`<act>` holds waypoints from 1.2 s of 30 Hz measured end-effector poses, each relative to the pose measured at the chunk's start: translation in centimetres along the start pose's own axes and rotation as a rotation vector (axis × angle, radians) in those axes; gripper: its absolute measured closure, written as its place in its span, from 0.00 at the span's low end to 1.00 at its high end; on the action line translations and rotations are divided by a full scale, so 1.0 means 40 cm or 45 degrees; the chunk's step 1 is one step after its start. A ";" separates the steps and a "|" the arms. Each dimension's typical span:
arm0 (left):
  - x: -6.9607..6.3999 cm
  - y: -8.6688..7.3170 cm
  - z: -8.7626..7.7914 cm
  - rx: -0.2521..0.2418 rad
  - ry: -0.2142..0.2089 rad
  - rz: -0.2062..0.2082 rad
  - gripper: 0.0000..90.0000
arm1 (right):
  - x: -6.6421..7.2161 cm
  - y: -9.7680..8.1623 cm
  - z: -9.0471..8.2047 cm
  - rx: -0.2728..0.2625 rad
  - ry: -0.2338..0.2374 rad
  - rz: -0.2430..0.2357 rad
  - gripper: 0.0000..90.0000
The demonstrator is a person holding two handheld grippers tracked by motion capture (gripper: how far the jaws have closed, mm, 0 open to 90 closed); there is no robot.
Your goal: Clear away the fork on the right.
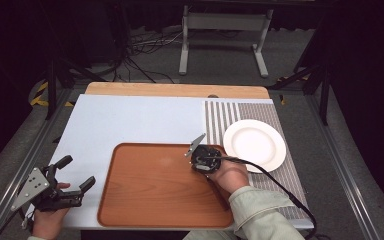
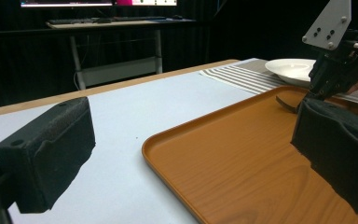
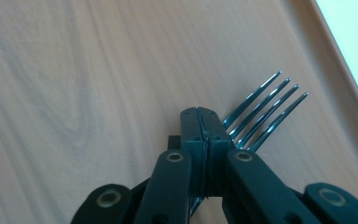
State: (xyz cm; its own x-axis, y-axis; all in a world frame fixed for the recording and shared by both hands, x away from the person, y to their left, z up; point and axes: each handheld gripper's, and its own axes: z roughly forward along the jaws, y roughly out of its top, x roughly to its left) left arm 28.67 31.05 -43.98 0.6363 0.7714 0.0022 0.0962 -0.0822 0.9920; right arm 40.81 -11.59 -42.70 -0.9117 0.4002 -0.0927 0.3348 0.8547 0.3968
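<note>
Four shiny fork tines pinched by right gripper; left gripper spread; tray seemingly wooden.

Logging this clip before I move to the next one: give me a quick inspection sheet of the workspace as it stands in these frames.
Surface: pale blue table top with a wooden far edge; striped placemat on its right.
Job's things: wooden tray near the front; white plate on the placemat, nothing on it; fork over the tray.
Clutter: nothing seen.
Grippers: right gripper shut on the fork at the tray's far right corner; left gripper open, holding nothing, left of the tray.
Cables: black cable trails from the right gripper across the placemat.
Surroundings: dark room, grey floor, white desk frame behind.
</note>
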 end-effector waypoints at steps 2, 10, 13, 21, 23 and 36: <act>0.000 0.000 0.000 0.000 0.000 0.000 0.00 | -0.003 -0.002 -0.001 0.005 -0.006 0.005 1.00; 0.000 0.000 0.000 0.000 0.001 0.002 0.00 | -0.022 -0.014 -0.006 0.019 -0.035 0.055 1.00; 0.000 0.000 0.000 0.001 0.002 0.002 0.00 | -0.027 -0.017 -0.008 0.027 -0.049 0.067 1.00; 0.000 0.000 0.001 0.001 0.001 0.001 0.00 | -0.044 -0.036 -0.016 0.023 -0.067 0.094 1.00; -0.001 0.000 0.001 0.000 0.001 0.001 0.00 | -0.047 -0.042 -0.019 0.031 -0.070 0.118 1.00; -0.001 -0.001 0.001 0.003 0.001 -0.001 0.00 | -0.067 -0.073 -0.033 0.045 -0.094 0.170 1.00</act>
State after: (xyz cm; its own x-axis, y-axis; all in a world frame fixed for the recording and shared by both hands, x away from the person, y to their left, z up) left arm 28.69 31.00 -44.02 0.6355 0.7721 0.0015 0.0985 -0.0829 0.9917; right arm 41.95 -15.58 -42.40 -0.8389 0.5334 -0.1083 0.4614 0.8026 0.3781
